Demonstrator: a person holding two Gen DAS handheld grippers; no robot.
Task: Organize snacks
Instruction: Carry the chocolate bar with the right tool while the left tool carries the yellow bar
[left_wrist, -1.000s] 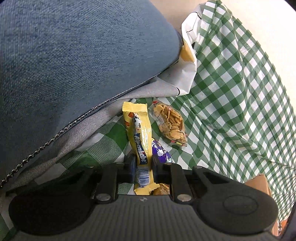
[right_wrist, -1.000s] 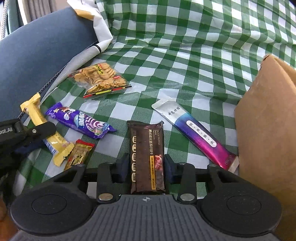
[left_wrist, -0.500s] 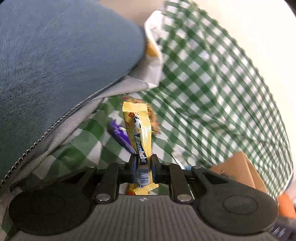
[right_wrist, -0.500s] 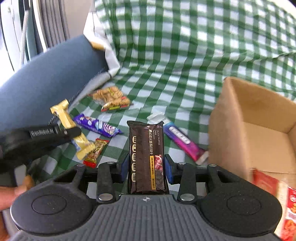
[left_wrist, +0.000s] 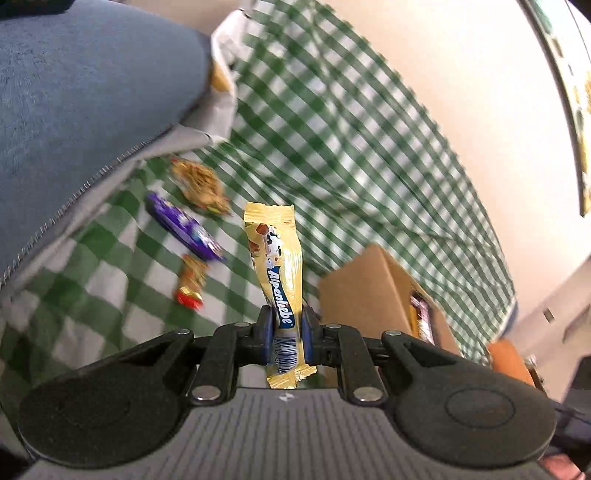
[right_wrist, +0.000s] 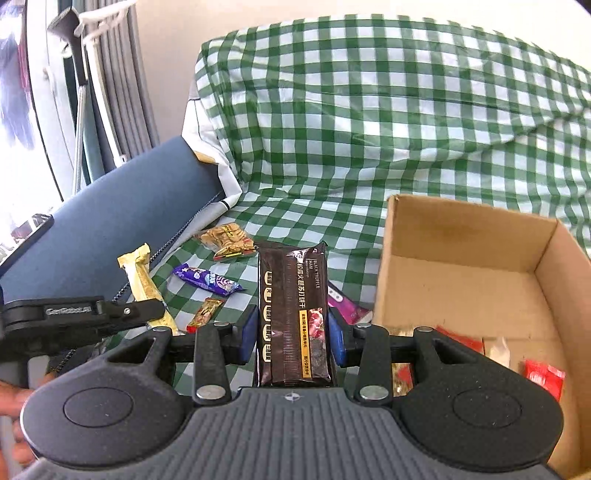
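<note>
Each wrist camera sat behind its own fingers, looking forward and down from above the checked cloth (right_wrist: 369, 122). The left view faced rightward toward the box (left_wrist: 365, 284); the right view looked across it. Both views shared the box, cloth and blue cushion (left_wrist: 81, 110).

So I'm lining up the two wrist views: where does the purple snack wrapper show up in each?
Left wrist: purple snack wrapper left of centre, on the checked cloth.
Right wrist: lower left, on the cloth.
Shared landmark: cracker bag just beyond it.
</note>
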